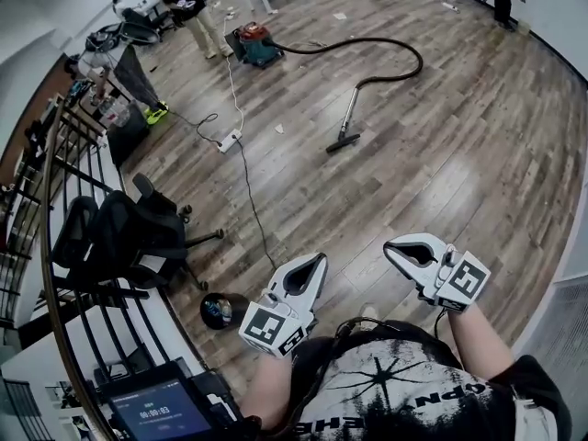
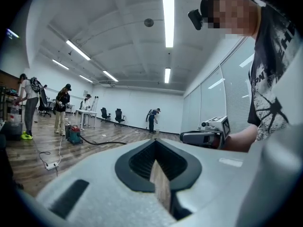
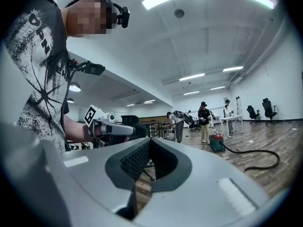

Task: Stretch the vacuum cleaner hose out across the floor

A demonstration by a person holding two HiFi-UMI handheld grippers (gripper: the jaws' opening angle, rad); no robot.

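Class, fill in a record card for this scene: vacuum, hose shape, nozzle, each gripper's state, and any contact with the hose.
vacuum cleaner: red and teal, far end of floor
hose: curved in a loop, not stretched
floor nozzle: on the floor
left gripper: shut, empty
right gripper: shut, empty
contact: neither touches the hose

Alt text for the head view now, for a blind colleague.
The left gripper and right gripper, both shut and empty, are held out before the person; across the wood floor a vacuum cleaner sits, its hose curved.

One vacuum (image 1: 255, 44) (one hose (image 1: 409, 58)), two grippers (image 1: 318, 263) (image 1: 393, 249)
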